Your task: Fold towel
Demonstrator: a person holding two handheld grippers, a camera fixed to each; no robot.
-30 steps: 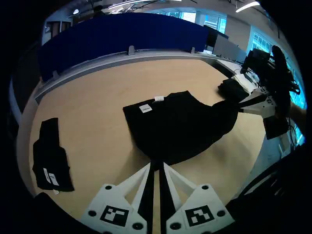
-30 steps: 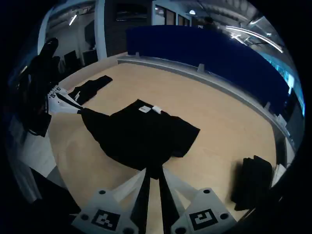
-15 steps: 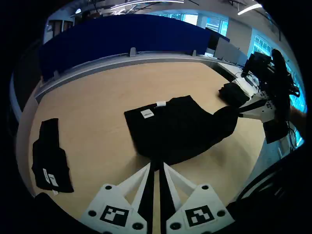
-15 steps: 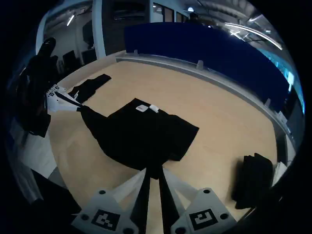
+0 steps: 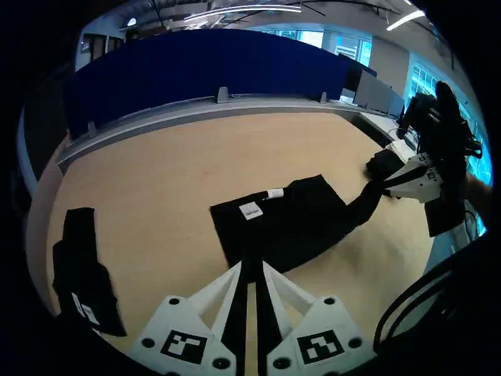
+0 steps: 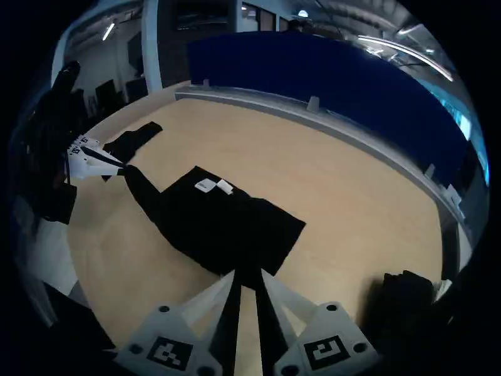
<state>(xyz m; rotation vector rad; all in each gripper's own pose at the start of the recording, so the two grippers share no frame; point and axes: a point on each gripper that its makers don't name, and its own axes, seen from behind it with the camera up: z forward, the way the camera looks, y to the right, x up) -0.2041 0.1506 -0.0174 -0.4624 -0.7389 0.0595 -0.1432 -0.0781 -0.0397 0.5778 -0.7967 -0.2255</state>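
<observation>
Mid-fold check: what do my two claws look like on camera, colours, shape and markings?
The left claw and right claw match: two white, triangular, open-framed fingers with thin black inner pads, and a square black-and-white marker on each finger base. In the left gripper view, a bulky black housing with what look like dark cables sits behind the right claw.

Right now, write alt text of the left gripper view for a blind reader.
The left gripper pinches the near edge of a black towel spread on a wooden table, while the right gripper holds its stretched right corner. Another dark cloth lies at the left.
</observation>
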